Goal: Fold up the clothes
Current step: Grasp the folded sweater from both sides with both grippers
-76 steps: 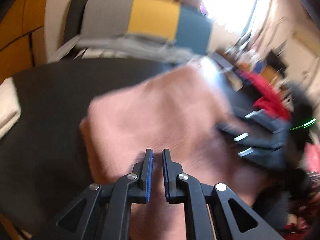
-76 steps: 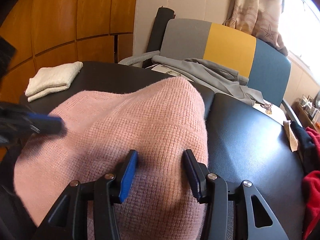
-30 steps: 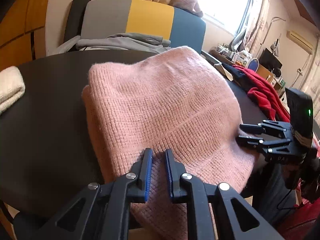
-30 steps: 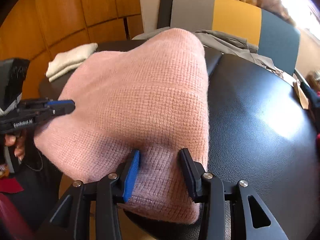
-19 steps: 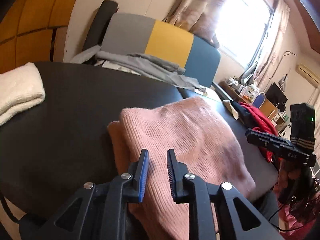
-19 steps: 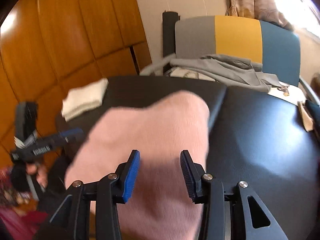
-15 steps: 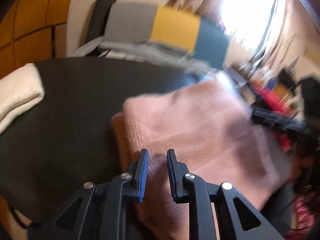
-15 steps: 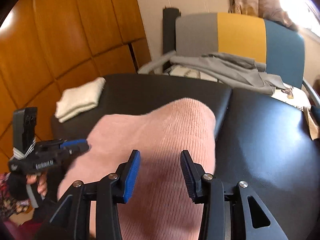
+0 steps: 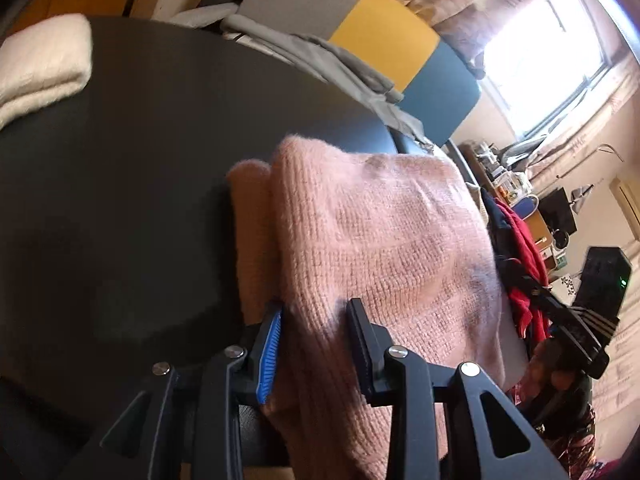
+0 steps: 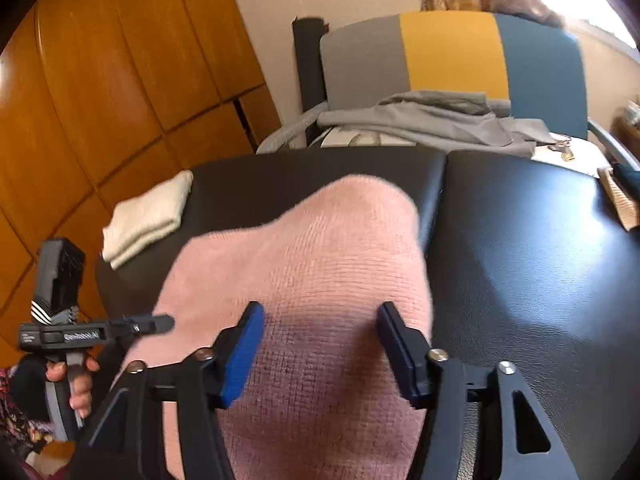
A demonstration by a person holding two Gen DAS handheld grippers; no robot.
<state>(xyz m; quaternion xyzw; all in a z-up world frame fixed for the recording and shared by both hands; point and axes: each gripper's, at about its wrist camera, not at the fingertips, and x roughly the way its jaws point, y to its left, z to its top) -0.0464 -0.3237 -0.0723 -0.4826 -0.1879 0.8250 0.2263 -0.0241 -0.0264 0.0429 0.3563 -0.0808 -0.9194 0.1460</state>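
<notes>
Closest in, both grippers hang over the near edge of the pink sweater (image 10: 320,280), which lies folded on the black table (image 10: 540,260) with its near part drooping over the table's edge. The left gripper (image 9: 316,332) has its jaws opening, a ridge of the knit between them; the blue pad touches the fabric on one side, the other finger stands clear, so nothing is gripped. A second ago these jaws were nearly shut on that edge. The right gripper (image 10: 320,332) is also opening, its jaws now much wider than half a second ago, spread above the sweater without pinching it.

The left wrist view shows the sweater's doubled layers at its left side, and the right gripper held in a hand (image 9: 556,376) beyond the sweater's right edge, beside red clothes (image 9: 524,240). The right wrist view instead shows the left gripper (image 10: 160,324) side-on at the sweater's left edge.

Farther back, a folded white towel (image 10: 148,216) lies at the table's left end. Beyond it stands a grey, yellow and blue chair (image 10: 448,52) with grey cloth (image 10: 432,120) heaped on it.
</notes>
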